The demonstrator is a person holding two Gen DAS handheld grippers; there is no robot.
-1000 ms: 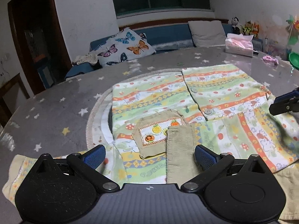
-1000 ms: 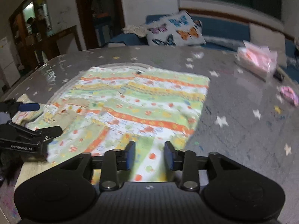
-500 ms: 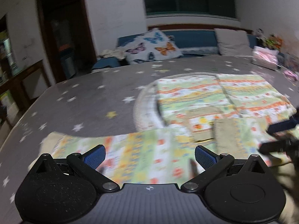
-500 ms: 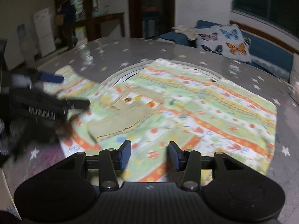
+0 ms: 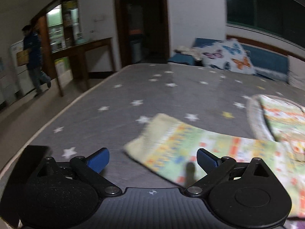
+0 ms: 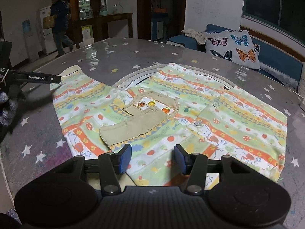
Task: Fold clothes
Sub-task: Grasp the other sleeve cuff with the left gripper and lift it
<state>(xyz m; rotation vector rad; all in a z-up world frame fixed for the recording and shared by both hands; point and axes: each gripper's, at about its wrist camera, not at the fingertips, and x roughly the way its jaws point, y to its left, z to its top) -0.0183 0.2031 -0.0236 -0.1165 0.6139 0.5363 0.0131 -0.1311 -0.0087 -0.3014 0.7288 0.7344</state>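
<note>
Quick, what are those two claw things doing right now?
Left gripper: open, holding nothing, over the striped patterned baby garment's sleeve.
Right gripper: open, holding nothing.

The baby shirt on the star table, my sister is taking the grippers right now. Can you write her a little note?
Left gripper: open, empty, aimed at the cuff end of the spread-out sleeve.
Right gripper: open, empty, over the near edge of the shirt.
The shirt lies mostly flat on the star table; the other sleeve, tan cuff showing, is already folded across the chest.
Left to do: fold in the spread-out sleeve, then fold the body.
</note>
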